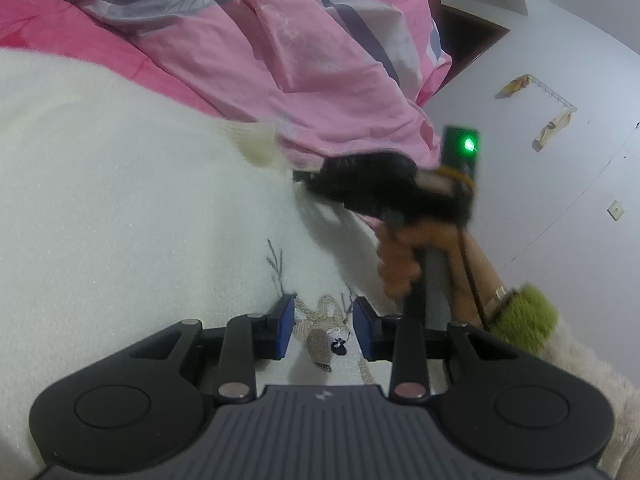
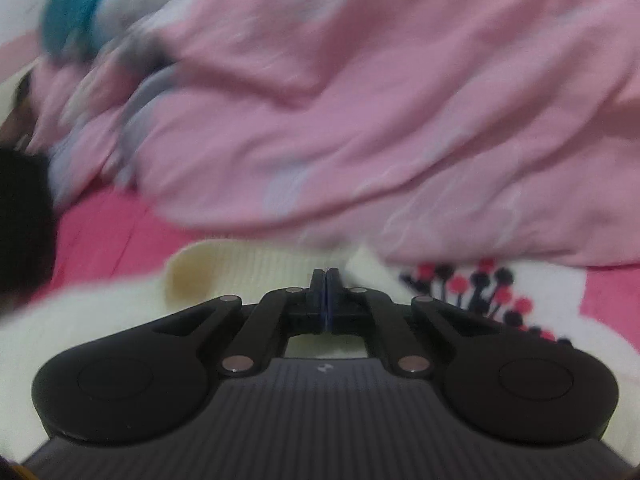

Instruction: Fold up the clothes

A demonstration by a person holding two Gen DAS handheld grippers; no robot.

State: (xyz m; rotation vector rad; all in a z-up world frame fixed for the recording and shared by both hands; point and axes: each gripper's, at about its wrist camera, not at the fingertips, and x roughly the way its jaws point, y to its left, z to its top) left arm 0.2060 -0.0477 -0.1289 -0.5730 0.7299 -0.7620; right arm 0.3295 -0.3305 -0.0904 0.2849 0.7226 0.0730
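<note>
A cream knit sweater lies spread over the bed, with an embroidered deer on it. My left gripper is low over that deer, its blue pads apart and the knit lying flat between them. My right gripper, blurred and held by a hand, is at the sweater's far edge beside a ribbed cuff. In the right wrist view the right gripper is shut, pads together, right at the ribbed cuff of the sweater. No fabric shows between the pads.
A crumpled pink quilt is heaped just beyond the sweater on a deep pink sheet. A red and black pattern marks the knit at right. A white wall with a hook rail stands to the right.
</note>
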